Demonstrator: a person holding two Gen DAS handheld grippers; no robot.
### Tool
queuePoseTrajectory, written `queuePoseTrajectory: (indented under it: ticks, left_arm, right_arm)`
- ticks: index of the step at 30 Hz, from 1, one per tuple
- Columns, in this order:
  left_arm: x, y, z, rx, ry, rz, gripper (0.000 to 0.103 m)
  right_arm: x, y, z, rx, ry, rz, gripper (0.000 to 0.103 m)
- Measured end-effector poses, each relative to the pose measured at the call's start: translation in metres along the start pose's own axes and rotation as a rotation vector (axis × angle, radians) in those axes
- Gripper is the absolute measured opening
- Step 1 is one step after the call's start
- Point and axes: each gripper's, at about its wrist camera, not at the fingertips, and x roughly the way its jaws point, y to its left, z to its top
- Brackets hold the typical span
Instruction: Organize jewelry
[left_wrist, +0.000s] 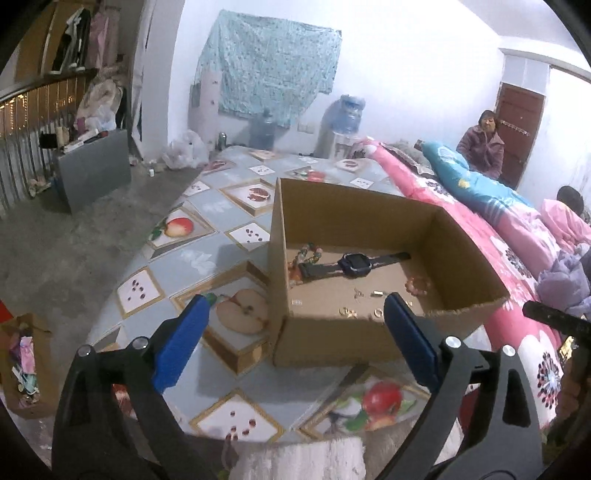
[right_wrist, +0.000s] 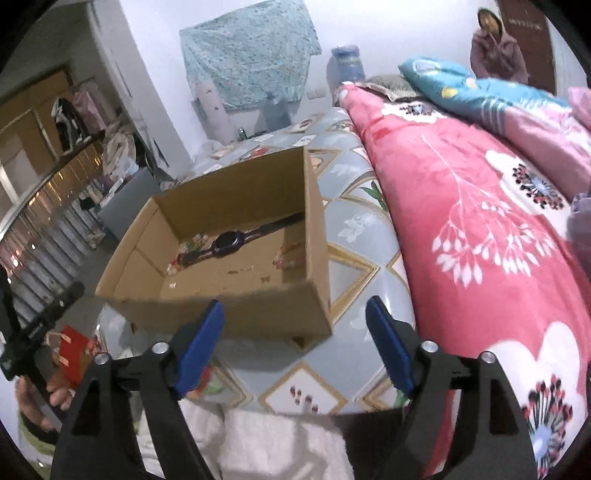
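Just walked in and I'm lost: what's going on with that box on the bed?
A person is holding two grippers over a cardboard box set on the fruit-print sheet. The left gripper and the right gripper are both open and hold nothing. Inside the box lie a dark watch, a bead bracelet and some small gold pieces. Nothing is being touched.

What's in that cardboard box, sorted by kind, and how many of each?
Watch: 1
Beaded bracelets: 2
Small gold pieces: too tiny to count exactly
Total clearly countable: 3
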Motion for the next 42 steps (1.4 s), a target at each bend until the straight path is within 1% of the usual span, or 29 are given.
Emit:
queuePoseTrajectory:
  ticks: [1, 4, 7, 10, 12, 14, 16, 22, 25, 37, 42]
  left_arm:
    - [-0.002, -0.003, -0.003, 0.001, 0.007, 0.018, 0.093]
    - [-0.002, -0.013, -0.008, 0.015, 0.034, 0.052, 0.093]
    - [0.006, -0.022, -0.013, 0.047, 0.072, 0.142, 0.093]
    - [0.007, -0.028, -0.014, 0.041, 0.095, 0.139, 0.093]
    - [0.009, -0.035, -0.013, 0.060, 0.102, 0.182, 0.093]
    - [0.014, -0.045, -0.012, 0.104, 0.108, 0.182, 0.093]
    - [0.021, -0.053, -0.013, 0.127, 0.132, 0.183, 0.093]
    - [0.038, -0.067, -0.020, 0.132, 0.235, 0.168, 0.093]
    - [0.043, -0.067, -0.022, 0.118, 0.262, 0.158, 0.093]
    - [0.048, -0.073, -0.022, 0.110, 0.286, 0.167, 0.093]
    - [0.048, -0.074, -0.020, 0.108, 0.288, 0.174, 0.093]
  right_arm:
    - [0.000, 0.006, -0.002, -0.015, 0.000, -0.004, 0.085]
    - [0.003, 0.027, -0.011, -0.077, 0.003, -0.015, 0.091]
    - [0.009, 0.047, -0.016, -0.121, 0.006, -0.050, 0.095]
    - [0.012, 0.061, -0.016, -0.159, 0.001, -0.082, 0.096]
    - [0.014, 0.065, -0.015, -0.160, 0.000, -0.111, 0.096]
    - [0.018, 0.068, -0.013, -0.148, 0.012, -0.123, 0.096]
    - [0.022, 0.071, -0.012, -0.148, 0.029, -0.131, 0.096]
    - [0.031, 0.076, -0.013, -0.167, 0.052, -0.151, 0.096]
    - [0.036, 0.074, -0.012, -0.155, 0.066, -0.154, 0.097]
    - [0.046, 0.064, -0.011, -0.099, 0.100, -0.132, 0.096]
    - [0.047, 0.062, -0.010, -0.097, 0.098, -0.133, 0.097]
